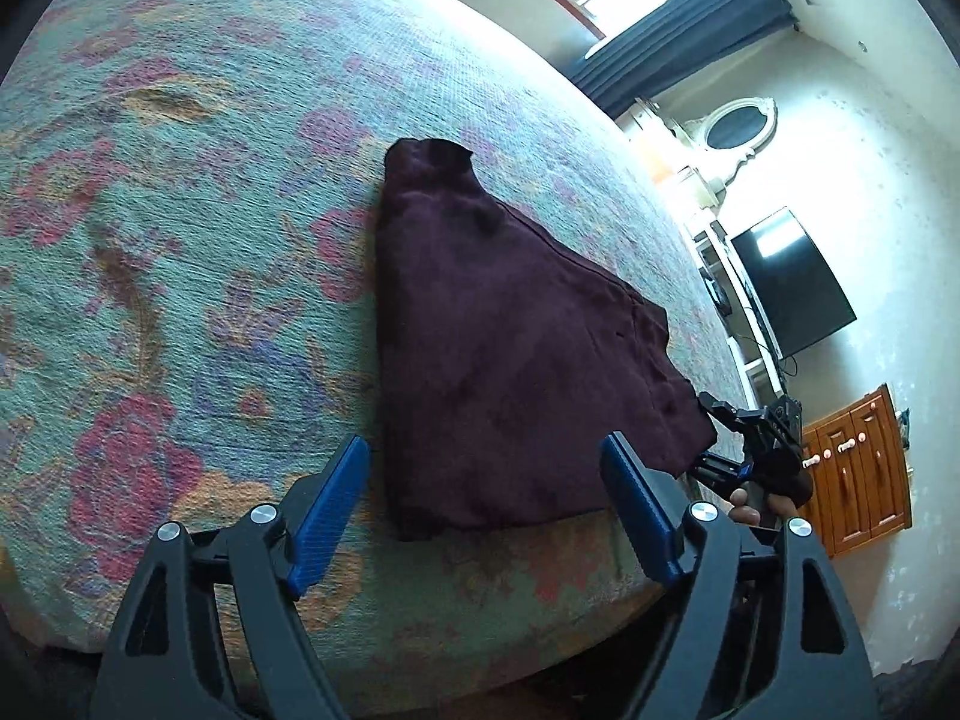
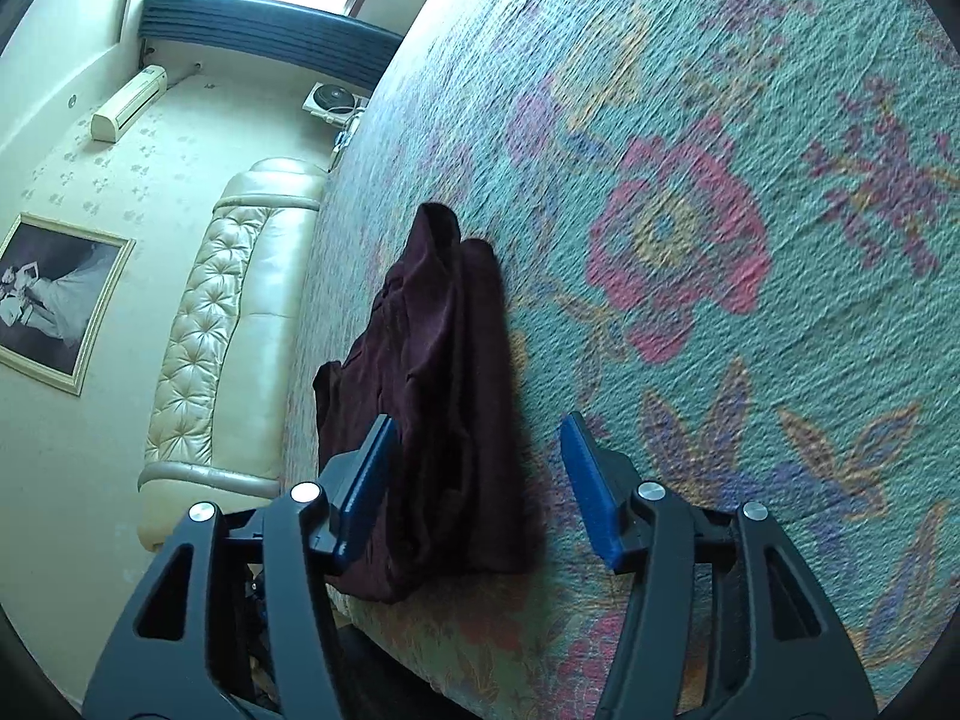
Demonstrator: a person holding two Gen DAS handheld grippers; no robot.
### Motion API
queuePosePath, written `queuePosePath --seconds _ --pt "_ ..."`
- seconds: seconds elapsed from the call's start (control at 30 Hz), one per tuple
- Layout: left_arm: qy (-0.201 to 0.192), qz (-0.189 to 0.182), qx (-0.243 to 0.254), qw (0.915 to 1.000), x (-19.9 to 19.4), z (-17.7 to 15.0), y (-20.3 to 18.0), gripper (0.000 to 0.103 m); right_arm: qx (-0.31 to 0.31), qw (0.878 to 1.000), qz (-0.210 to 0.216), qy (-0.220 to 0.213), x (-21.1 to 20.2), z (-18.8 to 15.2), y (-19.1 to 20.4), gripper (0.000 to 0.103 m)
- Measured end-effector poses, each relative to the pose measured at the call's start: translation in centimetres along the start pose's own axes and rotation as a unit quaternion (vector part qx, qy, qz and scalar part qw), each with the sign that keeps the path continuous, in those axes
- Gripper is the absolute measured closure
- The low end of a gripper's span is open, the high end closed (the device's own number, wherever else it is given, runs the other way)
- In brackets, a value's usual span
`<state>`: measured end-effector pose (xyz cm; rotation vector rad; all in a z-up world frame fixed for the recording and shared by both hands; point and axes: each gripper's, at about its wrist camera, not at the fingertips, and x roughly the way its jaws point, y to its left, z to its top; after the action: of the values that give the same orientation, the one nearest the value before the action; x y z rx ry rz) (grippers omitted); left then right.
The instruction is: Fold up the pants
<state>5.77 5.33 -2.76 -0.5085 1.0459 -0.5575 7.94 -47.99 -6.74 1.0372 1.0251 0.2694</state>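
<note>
Dark maroon pants (image 1: 504,348) lie folded into a compact wedge on the floral bedspread (image 1: 180,252), near the bed's near edge. My left gripper (image 1: 486,456) is open, its blue pads either side of the near edge of the pants, holding nothing. My right gripper shows in the left wrist view (image 1: 705,426) at the right corner of the pants, jaws apart. In the right wrist view the pants (image 2: 438,384) lie ahead, and my right gripper (image 2: 477,432) is open with its left pad (image 2: 369,480) over the cloth's edge and nothing gripped.
The bed's edge (image 1: 540,624) runs just below the pants. A cream padded headboard (image 2: 234,324) stands at the far side, with a framed picture (image 2: 54,306) on the wall. A TV (image 1: 786,282) and wooden cabinet (image 1: 858,474) stand beyond the bed.
</note>
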Motion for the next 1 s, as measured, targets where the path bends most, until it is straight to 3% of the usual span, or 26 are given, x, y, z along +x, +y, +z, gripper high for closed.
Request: queuePosePath --seconds 0.1,0.47,0.6,0.73,0.9,1.0 --pt "0.0 0.038 0.004 0.9993 0.1 -0.1 0.1 0.024 -0.015 0.999 -0.031 -0.009 -0.5 -0.4 0.5 0.043" --pt "-0.007 0.122 0.021 0.9923 -0.6 -2.7 -2.0 0.022 -0.055 0.99 -0.123 -0.041 -3.6 -5.1 2.2 0.025" --pt "-0.023 0.164 0.035 0.9855 -0.7 -3.9 -3.2 0.02 -0.096 0.976 -0.187 -0.047 -4.4 -7.6 3.6 0.022" --pt "-0.027 0.2 0.061 0.9775 -0.4 -5.2 -4.8 0.018 -0.175 0.952 -0.246 -0.056 -4.1 -9.7 5.8 0.016" --pt "-0.035 0.224 0.062 0.972 -0.5 -6.4 -5.9 0.017 -0.235 0.932 -0.271 -0.054 -2.7 -12.0 7.5 0.015" --pt "-0.037 0.229 0.055 0.9712 -0.7 -7.1 -6.2 0.017 -0.253 0.927 -0.273 -0.048 -2.0 -13.2 7.8 0.015"
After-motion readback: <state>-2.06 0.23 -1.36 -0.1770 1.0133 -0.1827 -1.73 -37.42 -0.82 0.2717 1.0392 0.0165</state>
